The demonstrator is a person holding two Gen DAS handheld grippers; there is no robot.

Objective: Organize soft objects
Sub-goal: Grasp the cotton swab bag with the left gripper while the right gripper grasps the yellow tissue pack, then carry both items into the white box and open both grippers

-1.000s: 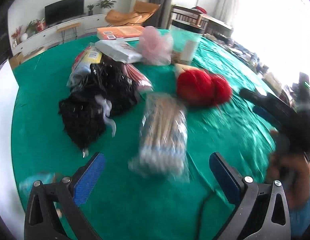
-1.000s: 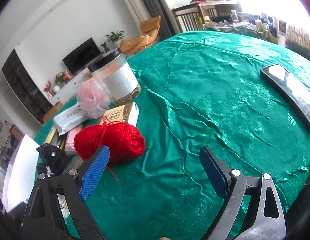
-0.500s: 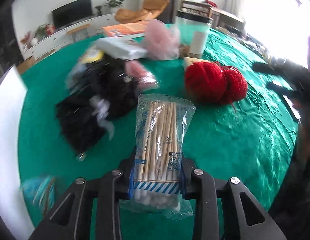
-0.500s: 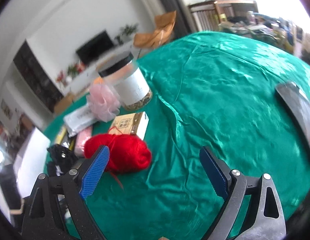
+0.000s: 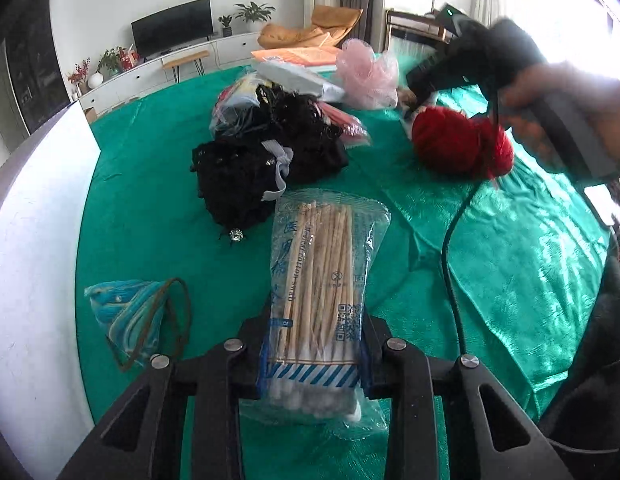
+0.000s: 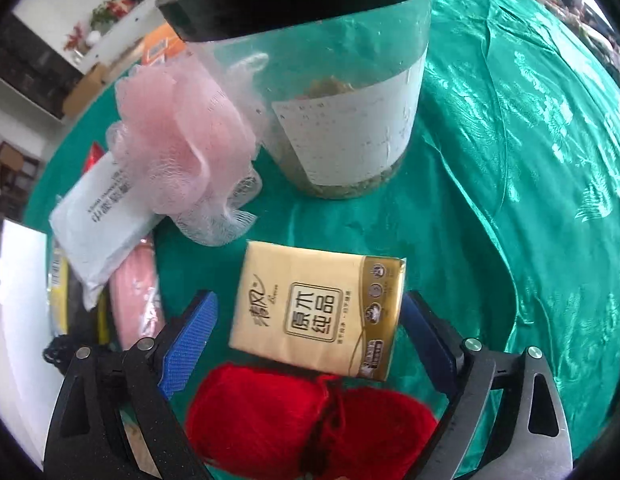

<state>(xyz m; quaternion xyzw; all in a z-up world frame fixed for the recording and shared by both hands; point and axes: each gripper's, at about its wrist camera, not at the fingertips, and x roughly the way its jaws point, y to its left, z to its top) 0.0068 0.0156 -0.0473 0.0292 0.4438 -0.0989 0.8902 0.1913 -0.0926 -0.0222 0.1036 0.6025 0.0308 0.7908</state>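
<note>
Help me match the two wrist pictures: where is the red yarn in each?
Left wrist: red yarn upper right, on the green cloth.
Right wrist: red yarn bottom centre, near the camera.
Shared landmark: the pink mesh sponge.

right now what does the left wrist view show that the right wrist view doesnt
Only the left wrist view: the left tongs shut on the cotton swab pack, a black lace bundle, a teal pouch.
Only the right wrist view: the gold tissue pack between the open right tongs, the jar.
Both: red yarn, pink mesh sponge, green tablecloth.
</note>
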